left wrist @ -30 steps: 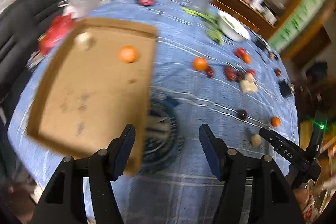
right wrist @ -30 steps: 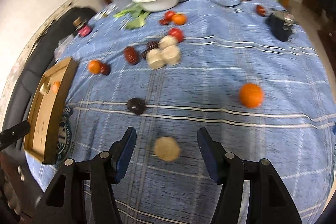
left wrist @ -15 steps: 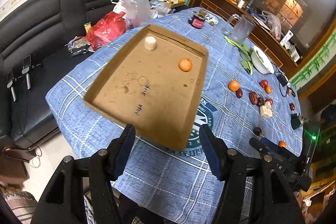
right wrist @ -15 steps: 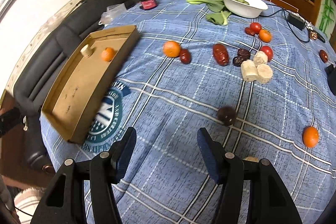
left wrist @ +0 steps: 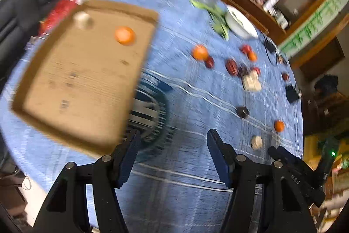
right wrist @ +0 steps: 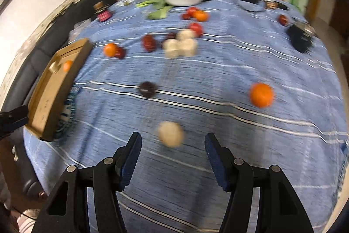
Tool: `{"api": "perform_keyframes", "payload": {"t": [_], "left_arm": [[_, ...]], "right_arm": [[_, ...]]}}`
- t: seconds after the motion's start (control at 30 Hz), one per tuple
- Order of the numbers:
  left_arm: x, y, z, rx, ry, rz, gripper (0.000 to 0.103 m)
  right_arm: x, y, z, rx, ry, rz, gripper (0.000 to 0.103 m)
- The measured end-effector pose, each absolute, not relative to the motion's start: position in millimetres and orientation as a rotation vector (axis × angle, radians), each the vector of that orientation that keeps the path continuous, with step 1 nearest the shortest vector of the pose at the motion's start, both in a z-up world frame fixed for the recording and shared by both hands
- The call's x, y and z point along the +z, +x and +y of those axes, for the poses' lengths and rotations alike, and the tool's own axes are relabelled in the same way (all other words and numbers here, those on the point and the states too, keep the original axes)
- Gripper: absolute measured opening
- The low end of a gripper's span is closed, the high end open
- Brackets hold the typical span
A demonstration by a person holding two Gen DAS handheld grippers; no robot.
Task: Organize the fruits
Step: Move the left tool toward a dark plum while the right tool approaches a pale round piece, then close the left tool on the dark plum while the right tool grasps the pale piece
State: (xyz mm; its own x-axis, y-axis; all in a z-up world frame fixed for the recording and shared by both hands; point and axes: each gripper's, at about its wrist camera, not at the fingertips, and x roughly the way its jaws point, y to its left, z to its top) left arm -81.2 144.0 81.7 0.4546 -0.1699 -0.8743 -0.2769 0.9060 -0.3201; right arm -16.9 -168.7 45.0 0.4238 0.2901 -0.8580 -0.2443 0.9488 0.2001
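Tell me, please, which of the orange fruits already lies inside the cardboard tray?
The orange fruit near the cardboard tray's far edge, close to a pale piece. The other orange ones sit out on the blue tablecloth.

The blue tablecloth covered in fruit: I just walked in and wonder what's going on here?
A person is sorting fruit with a two-finger gripper in each hand. The shallow cardboard tray holds one small orange and a pale round piece. Most fruit lies loose on the blue checked tablecloth. The right gripper is open and empty, with a pale beige round fruit just ahead of it. The left gripper is open and empty too.
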Motion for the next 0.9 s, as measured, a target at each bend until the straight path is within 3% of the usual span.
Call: {"api": "perform_keyframes", "payload": {"t": [0.27, 0.5, 0.7, 0.9], "left_arm": [[44, -30, 71, -0.128, -0.342, 1.197, 0.062], [36, 5, 25, -0.243, -0.198, 1.165, 0.060], [22, 34, 8, -0.297, -0.128, 1.169, 0.037], [15, 46, -2, -0.353, -0.086, 1.151, 0.034]], "right_arm": [[35, -34, -239, 0.182, 0.140, 1.096, 0.064], [39, -35, -236, 0.221, 0.144, 1.082, 0.064], [37, -28, -185, 0.351, 0.075, 1.051, 0.064], [29, -23, -146, 0.399, -0.004, 1.017, 0.064]]}}
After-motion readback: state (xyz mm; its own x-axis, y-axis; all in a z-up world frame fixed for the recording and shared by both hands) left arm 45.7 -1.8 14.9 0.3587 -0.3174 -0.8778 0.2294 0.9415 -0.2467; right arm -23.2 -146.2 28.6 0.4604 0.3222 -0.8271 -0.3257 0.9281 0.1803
